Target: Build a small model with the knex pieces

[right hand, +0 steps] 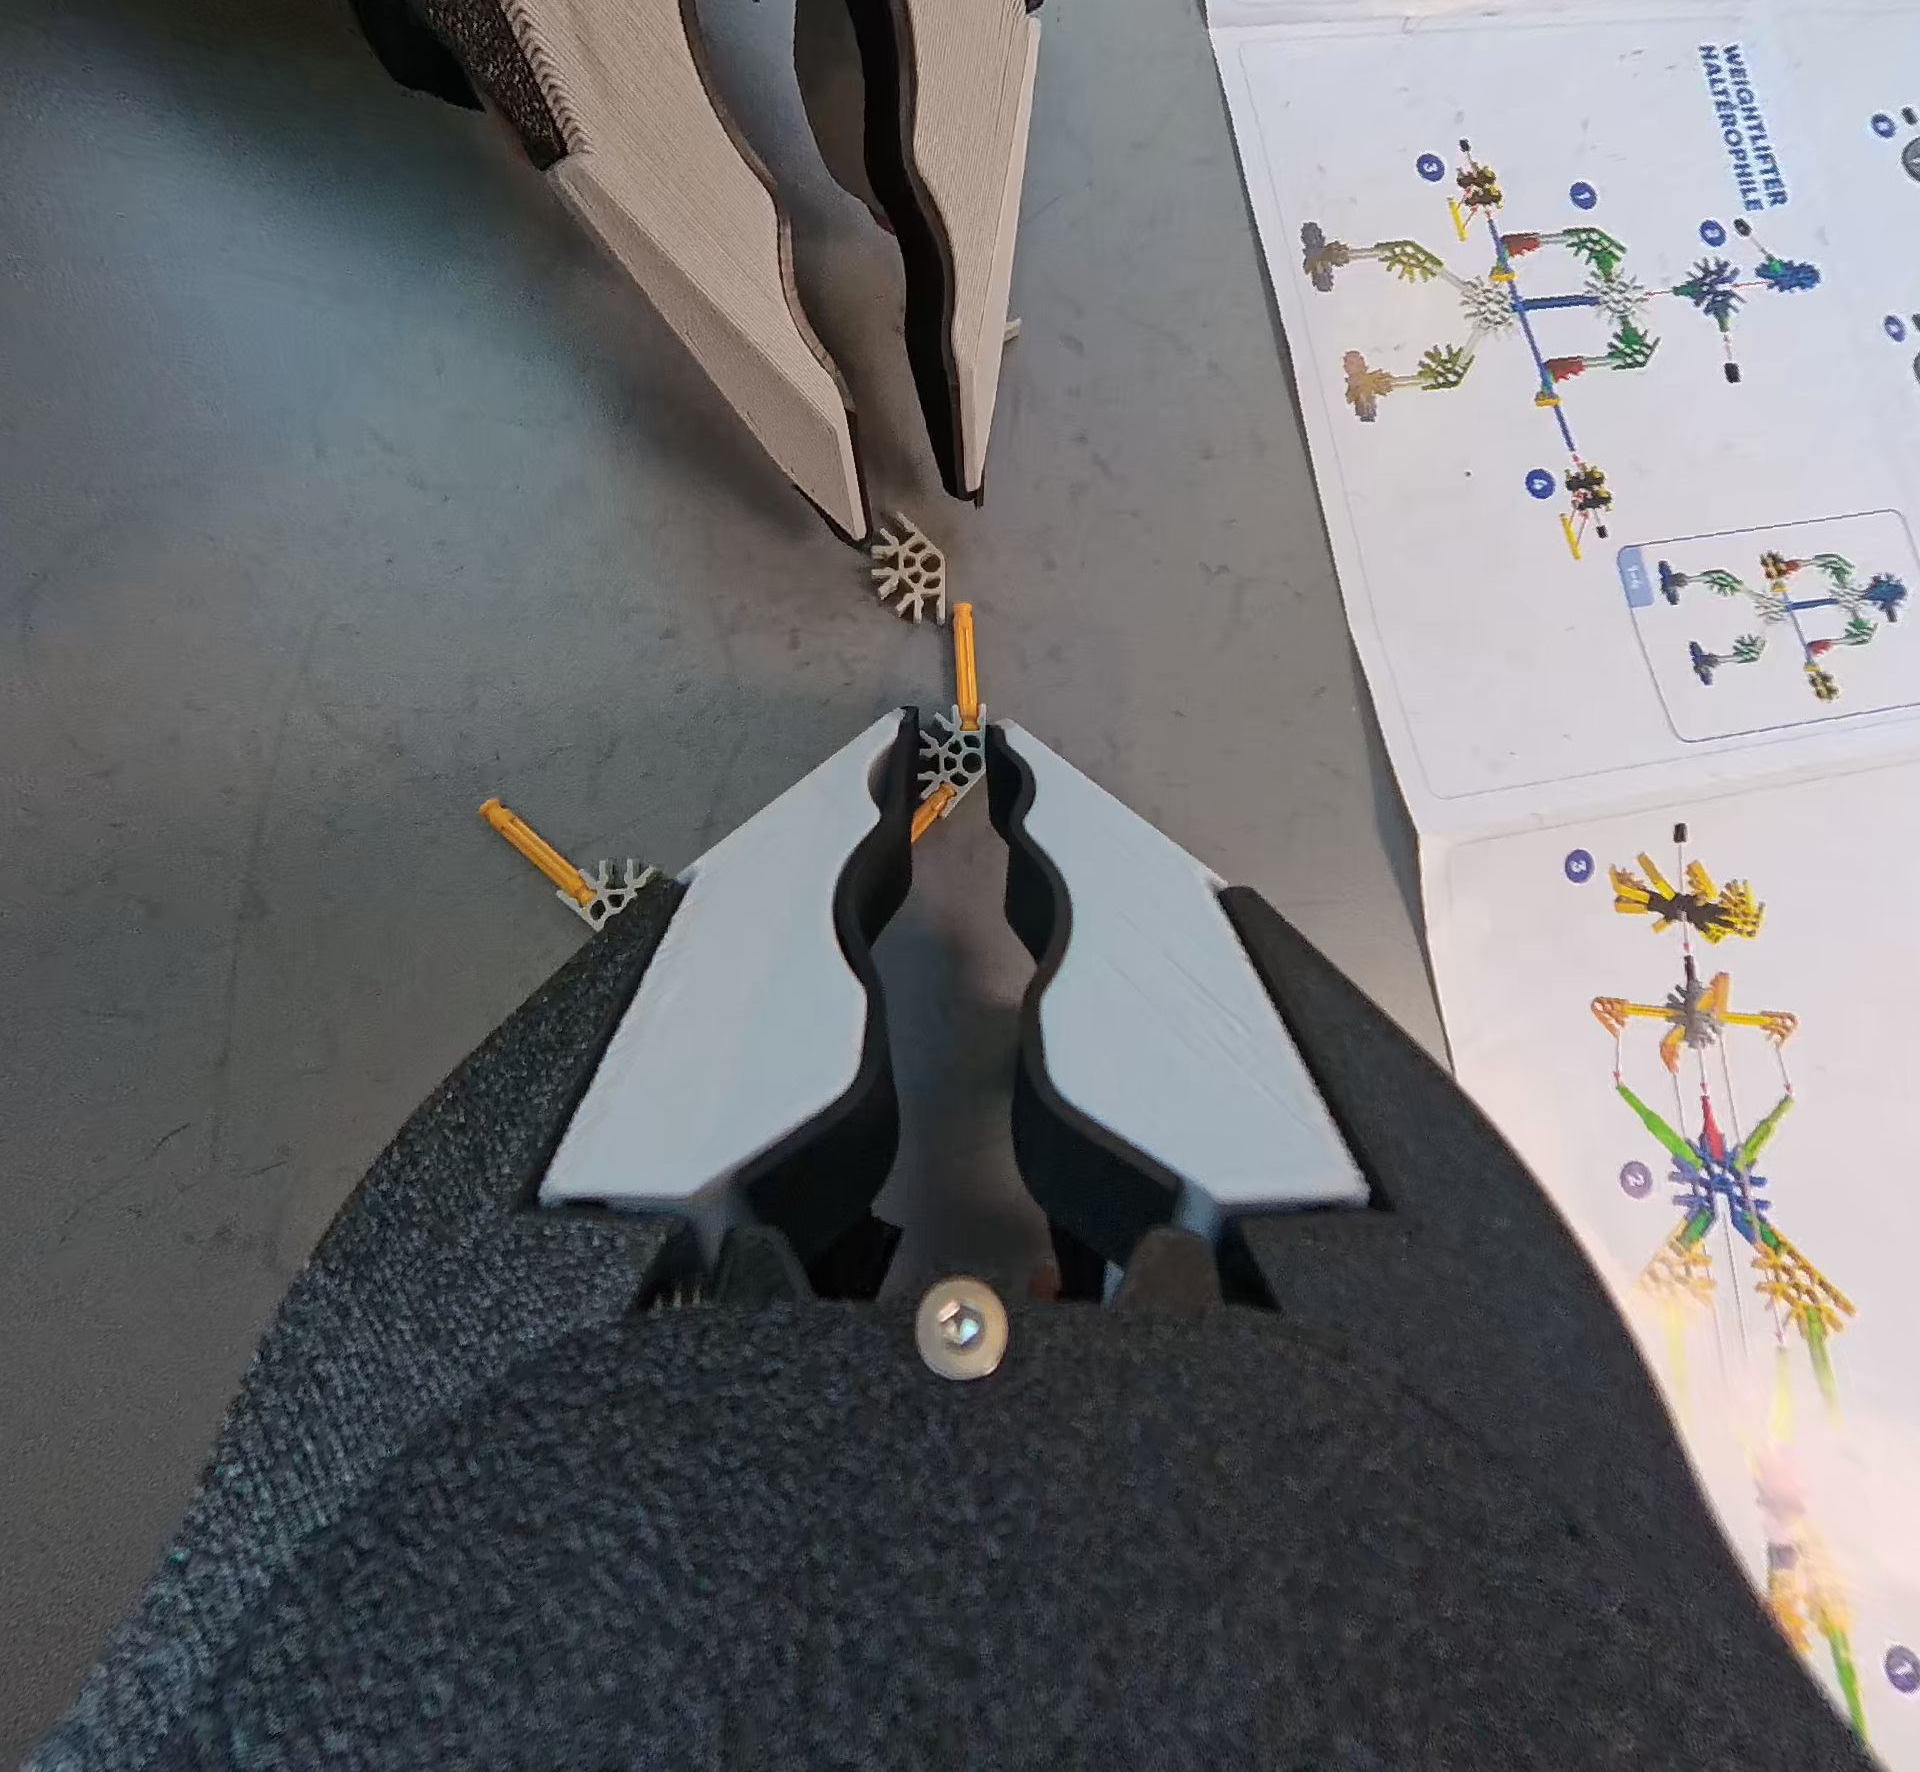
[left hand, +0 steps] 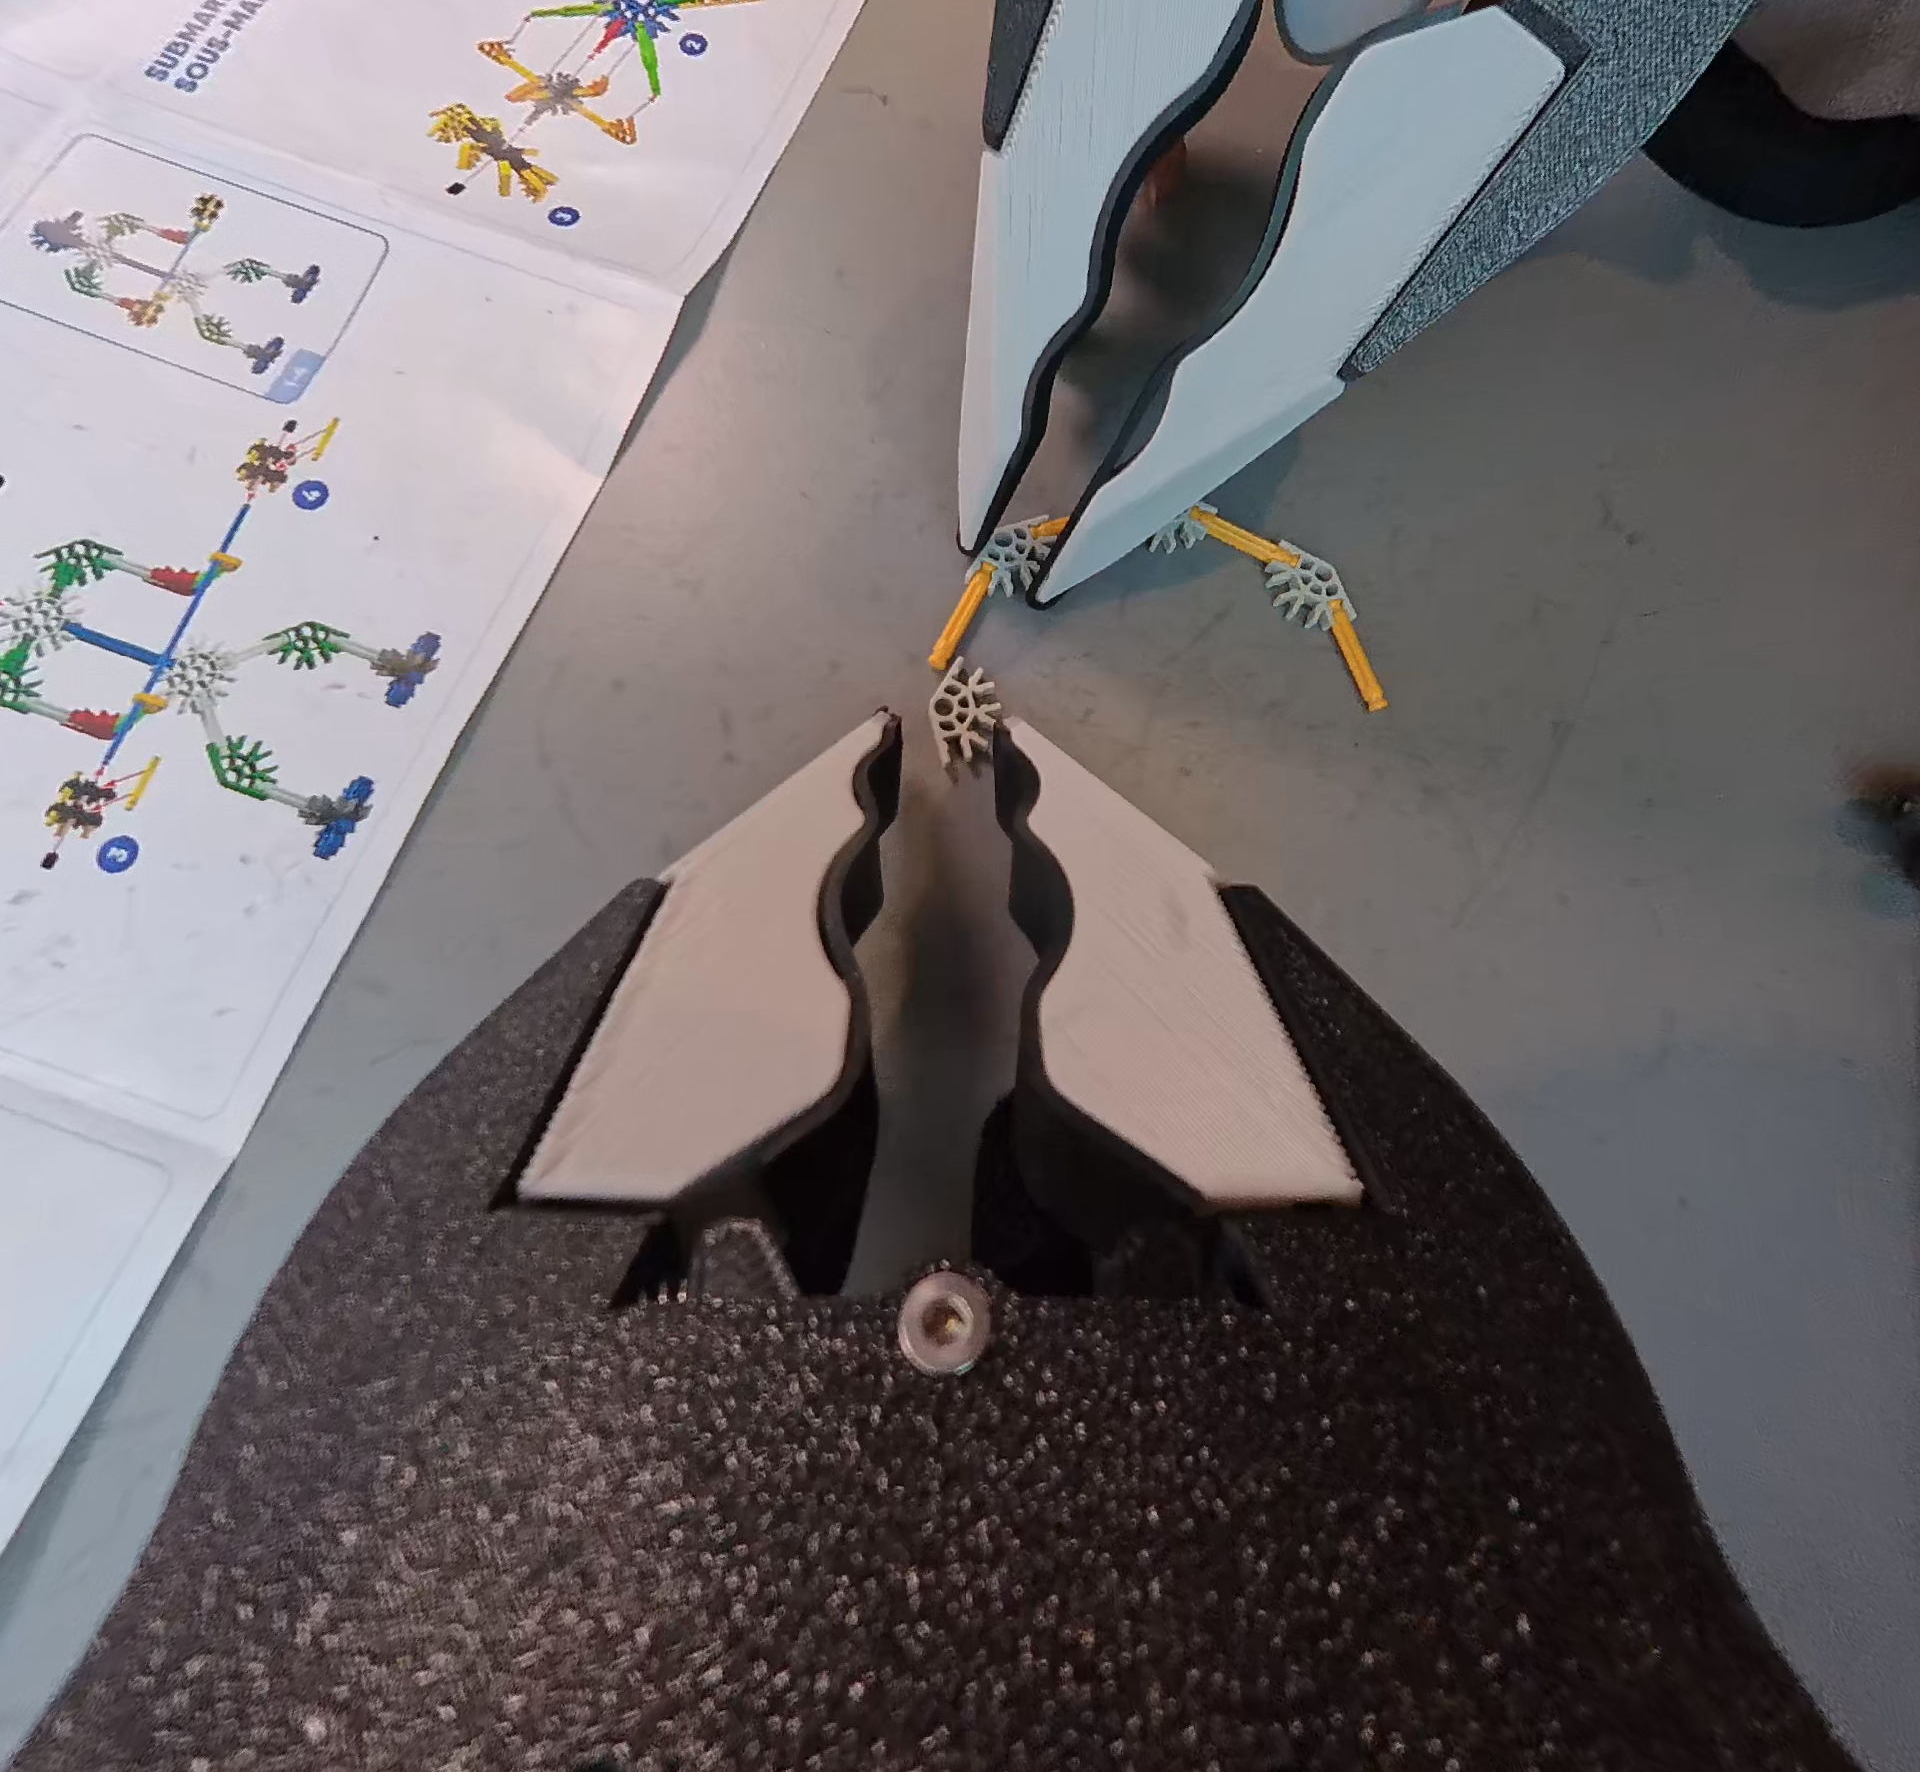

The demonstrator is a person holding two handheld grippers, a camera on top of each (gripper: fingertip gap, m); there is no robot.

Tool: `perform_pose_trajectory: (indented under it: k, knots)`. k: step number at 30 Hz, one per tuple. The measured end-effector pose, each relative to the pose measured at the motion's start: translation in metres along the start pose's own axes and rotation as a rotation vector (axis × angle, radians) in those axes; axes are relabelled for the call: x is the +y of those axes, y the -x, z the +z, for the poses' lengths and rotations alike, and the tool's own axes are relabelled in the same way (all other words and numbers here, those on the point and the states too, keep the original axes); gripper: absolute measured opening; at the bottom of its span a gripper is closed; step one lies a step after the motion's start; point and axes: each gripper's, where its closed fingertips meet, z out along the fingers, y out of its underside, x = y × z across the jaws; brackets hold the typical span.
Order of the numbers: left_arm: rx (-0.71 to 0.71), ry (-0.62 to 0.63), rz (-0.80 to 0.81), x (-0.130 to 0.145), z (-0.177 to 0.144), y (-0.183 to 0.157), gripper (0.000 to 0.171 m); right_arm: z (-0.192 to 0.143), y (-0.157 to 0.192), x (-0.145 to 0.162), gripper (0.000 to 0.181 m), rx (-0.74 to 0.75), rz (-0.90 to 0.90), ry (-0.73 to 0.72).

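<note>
Left gripper (left hand: 945, 730) jaws bracket a loose grey connector (left hand: 964, 712) on the table (left hand: 1558, 891).

A loose grey fan-shaped plastic connector (left hand: 964, 712) lies on the grey tabletop (left hand: 1558, 891), between the chain of yellow rods and grey connectors (left hand: 1311, 592) and the unfolded paper instruction sheet (left hand: 312, 475).

Two opposed wrist views, close above one grey table (left hand: 1558, 891), sharing its centre.

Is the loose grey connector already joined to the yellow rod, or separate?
Separate. The loose grey connector lies flat on the table, a gap before the yellow rod.
</note>
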Motion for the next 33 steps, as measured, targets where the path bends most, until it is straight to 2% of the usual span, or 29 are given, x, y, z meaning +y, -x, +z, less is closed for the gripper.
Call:
perform_pose_trajectory:
  k: [4,11,26,33]
  knots:
    - [0.012,0.035,0.024,0.008,0.004,-0.002,0.017,0.000,0.003,-0.002,0.011,-0.009,-0.028,-0.011]
    - [0.010,0.027,0.033,0.007,0.005,-0.001,0.016,-0.006,0.005,-0.008,0.011,-0.025,-0.010,-0.050]
    - [-0.001,0.046,0.070,0.008,0.006,-0.005,0.010,-0.002,0.009,-0.002,0.011,-0.017,-0.001,0.018]
    - [-0.008,0.055,0.041,0.008,0.006,-0.005,0.010,-0.003,0.008,-0.010,0.015,-0.018,0.067,-0.020]
